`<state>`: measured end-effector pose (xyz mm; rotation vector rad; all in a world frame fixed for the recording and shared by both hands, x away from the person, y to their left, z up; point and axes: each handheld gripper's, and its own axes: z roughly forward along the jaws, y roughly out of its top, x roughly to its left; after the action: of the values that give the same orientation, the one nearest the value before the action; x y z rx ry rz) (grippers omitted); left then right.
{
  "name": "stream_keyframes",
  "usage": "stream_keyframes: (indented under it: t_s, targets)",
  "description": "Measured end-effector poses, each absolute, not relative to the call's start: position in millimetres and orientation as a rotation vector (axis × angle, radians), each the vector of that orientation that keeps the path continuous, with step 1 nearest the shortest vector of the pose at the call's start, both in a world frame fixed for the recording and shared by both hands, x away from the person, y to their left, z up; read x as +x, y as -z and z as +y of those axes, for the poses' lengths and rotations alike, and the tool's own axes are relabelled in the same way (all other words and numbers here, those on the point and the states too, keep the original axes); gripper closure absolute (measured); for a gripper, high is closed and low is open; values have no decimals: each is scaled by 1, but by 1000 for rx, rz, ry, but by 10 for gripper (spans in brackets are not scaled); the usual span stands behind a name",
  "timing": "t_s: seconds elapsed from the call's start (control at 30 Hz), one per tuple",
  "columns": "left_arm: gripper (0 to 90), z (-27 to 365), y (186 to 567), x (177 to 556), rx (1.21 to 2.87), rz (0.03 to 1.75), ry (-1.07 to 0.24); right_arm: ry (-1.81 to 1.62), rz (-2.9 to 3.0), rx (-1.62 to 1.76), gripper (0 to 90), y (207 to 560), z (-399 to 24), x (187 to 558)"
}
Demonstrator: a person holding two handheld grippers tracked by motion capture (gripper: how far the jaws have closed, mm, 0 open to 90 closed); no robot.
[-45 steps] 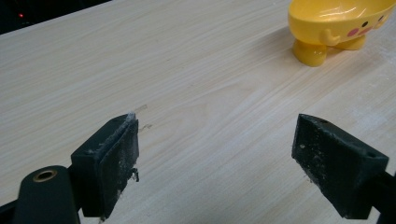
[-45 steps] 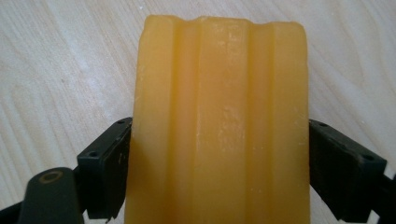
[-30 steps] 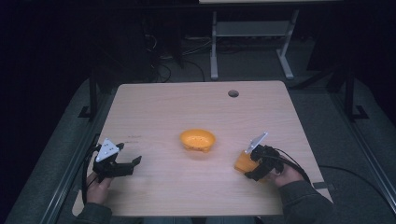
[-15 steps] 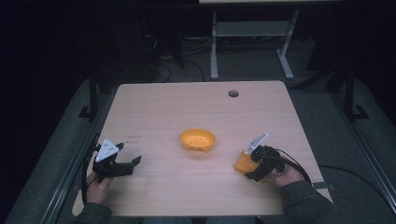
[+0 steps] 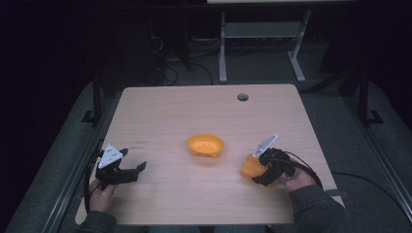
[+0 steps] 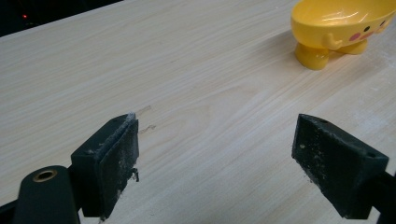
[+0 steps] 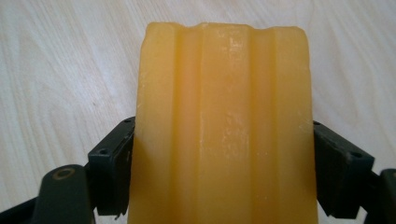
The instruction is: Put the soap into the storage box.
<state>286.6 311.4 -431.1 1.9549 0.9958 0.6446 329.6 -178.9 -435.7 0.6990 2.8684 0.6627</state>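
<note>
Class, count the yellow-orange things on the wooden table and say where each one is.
2. A yellow footed dish stands near the table's middle. A ridged yellow-orange block sits nearer the right front, clamped between the jaws of the right gripper. None seems hidden.

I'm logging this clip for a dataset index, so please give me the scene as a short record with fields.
surface: wooden table with a round hole near its far edge
centre item: yellow dish on small feet, upright
left tool: jaws wide apart, holding nothing, low over the table
right tool: jaws closed on either side of a ridged yellow soap bar
soap position: right of the dish, apart from it
</note>
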Motion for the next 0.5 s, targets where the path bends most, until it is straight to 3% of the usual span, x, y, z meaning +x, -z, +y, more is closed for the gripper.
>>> stream_keyframes:
  t_s: [0.5]
  targets:
    - [141,313,431,286,1960,1002,-642,-715,2859,656,203,411,-170,347]
